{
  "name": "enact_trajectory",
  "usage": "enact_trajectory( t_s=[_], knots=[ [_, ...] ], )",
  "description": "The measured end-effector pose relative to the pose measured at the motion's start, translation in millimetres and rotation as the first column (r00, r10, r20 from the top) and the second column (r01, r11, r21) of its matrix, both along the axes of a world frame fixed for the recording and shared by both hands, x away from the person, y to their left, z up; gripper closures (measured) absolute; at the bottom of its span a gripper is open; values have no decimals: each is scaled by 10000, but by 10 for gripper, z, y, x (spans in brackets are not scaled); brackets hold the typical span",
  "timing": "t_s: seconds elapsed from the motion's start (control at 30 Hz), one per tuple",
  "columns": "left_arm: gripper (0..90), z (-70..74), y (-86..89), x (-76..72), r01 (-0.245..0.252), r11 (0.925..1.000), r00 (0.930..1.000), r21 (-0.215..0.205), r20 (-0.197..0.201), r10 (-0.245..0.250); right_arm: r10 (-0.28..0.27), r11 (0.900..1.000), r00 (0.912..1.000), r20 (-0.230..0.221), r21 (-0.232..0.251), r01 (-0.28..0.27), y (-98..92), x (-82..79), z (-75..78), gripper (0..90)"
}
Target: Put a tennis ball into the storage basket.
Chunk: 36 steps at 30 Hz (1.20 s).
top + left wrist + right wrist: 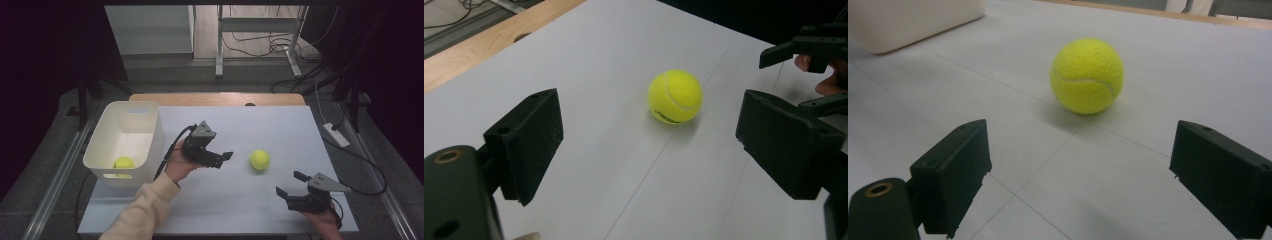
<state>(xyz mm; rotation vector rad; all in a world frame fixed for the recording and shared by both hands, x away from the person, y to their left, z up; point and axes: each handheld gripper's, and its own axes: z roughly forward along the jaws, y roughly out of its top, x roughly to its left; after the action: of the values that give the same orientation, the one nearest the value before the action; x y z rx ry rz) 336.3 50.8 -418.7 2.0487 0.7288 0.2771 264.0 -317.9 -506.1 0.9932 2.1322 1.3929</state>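
Right claw [292, 183] low, spread empty, left claw [220, 159] spread, tennis ball [259, 159] between

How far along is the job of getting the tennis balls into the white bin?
Done: one tennis ball lies in the white bin. In hand: nothing; the left gripper and right gripper are both open. Left: the second ball sits on the table between them.

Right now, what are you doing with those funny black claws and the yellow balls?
A person holds a claw tool in each hand. Both the left gripper and the right gripper are open and empty, aimed at a tennis ball lying loose on the white table between them. Another ball sits in the white bin.
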Motion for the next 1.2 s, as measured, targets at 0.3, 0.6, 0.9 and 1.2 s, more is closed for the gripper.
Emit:
enact_trajectory(
  t_s=[0.3,0.6,0.9,1.2],
  knots=[
    [127,-68,-83,81,7,10000,10000,72,-94,-7,4,10000,10000,14,-35,-3,-8,-9,-5,92],
    [125,-103,-208,148,68,9999,9999,94,-158,-67,-53,10000,10000,36,20,53,-40,-29,0,92],
    [135,-127,-293,191,177,9998,9995,54,-252,-175,-29,10000,10000,17,15,29,-25,-31,-1,92],
    [131,-160,-385,251,228,9997,9992,57,-320,-226,-7,10000,10000,7,11,7,-25,-32,-4,92]
  ],
)
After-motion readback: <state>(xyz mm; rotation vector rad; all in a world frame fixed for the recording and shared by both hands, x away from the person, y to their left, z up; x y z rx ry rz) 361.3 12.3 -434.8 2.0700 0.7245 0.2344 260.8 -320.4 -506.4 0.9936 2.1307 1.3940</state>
